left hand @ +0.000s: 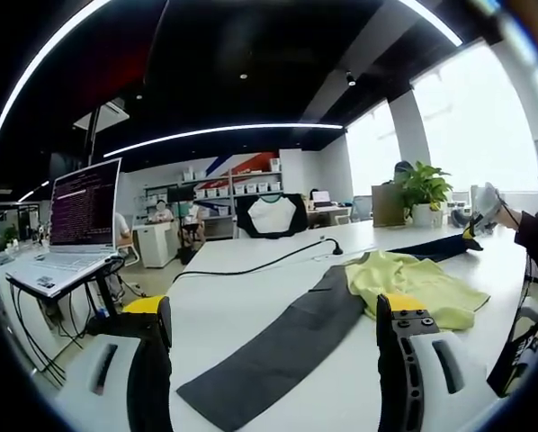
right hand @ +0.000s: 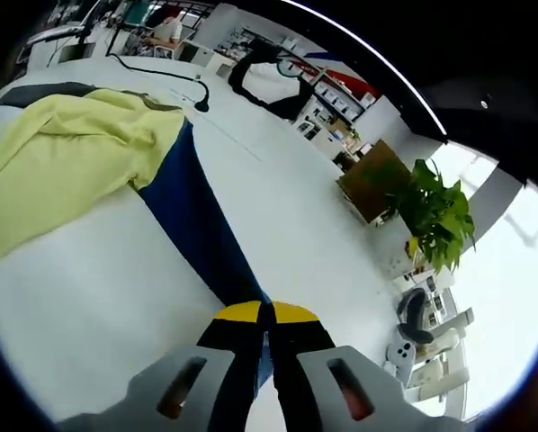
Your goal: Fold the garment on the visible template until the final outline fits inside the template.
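The yellow garment [left hand: 413, 283] lies crumpled on the white table [left hand: 251, 306], across a long dark template strip [left hand: 278, 346] running from 7 to 2 o'clock. The left gripper [left hand: 273, 360] hovers with jaws apart. The right gripper [right hand: 266, 346] is clamped on the blue strip end [right hand: 192, 220]

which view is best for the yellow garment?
The right gripper view: the crumpled yellow fabric garment lies large and near on the white table, overlapping the dark blue strip. The left gripper view shows the garment smaller, part hidden behind that view's right jaw, beside the dark grey strip.
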{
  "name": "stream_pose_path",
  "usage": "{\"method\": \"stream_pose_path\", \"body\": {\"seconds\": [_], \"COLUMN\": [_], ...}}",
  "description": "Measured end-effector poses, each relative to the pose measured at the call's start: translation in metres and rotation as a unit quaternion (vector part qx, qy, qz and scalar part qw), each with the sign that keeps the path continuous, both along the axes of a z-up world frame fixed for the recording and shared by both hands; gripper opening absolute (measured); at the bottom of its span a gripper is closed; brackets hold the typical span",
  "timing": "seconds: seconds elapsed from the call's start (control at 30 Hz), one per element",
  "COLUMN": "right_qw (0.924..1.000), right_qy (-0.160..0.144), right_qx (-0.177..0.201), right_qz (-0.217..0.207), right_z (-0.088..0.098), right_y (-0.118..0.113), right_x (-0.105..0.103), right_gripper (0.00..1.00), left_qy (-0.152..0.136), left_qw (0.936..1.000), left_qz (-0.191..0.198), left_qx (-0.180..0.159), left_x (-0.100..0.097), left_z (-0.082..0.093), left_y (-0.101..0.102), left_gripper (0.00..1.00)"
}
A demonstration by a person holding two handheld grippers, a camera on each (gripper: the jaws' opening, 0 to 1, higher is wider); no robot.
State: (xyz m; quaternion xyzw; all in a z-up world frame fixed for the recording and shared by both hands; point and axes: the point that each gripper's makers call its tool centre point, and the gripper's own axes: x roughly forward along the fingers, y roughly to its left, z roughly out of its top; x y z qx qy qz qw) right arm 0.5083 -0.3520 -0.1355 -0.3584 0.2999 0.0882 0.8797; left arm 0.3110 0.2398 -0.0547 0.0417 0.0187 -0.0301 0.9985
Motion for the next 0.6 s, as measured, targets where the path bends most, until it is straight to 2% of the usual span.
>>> {"method": "stream_pose_path", "body": {"seconds": [0.13,0.33,0.47,0.6], "right_qw": [0.9998,0.9978,0.9967,0.9947], "right_qy": [0.017,0.053,0.064,0.081], "right_qx": [-0.006,-0.019,-0.017,-0.033], "right_qz": [-0.012,-0.034,-0.047,-0.053], "right_z": [0.0,-0.011,-0.018,-0.025], "right_y": [-0.01,-0.027,-0.033,-0.04], "right_x": [0.017,0.041,0.051,0.06], "right_gripper": [0.0,0.0,0.0,0.0], "left_qy": [0.0,0.002,0.001,0.001], "left_qw": [1.0,1.0,1.0,1.0], "left_qz": [0.002,0.001,0.003,0.005], "left_qx": [0.0,0.0,0.0,-0.001], "left_x": [0.0,0.0,-0.001,0.0], "left_z": [0.0,-0.001,0.0,0.0], "left_y": [0.002,0.002,0.002,0.002], "left_gripper": [1.0,1.0,1.0,1.0]}}
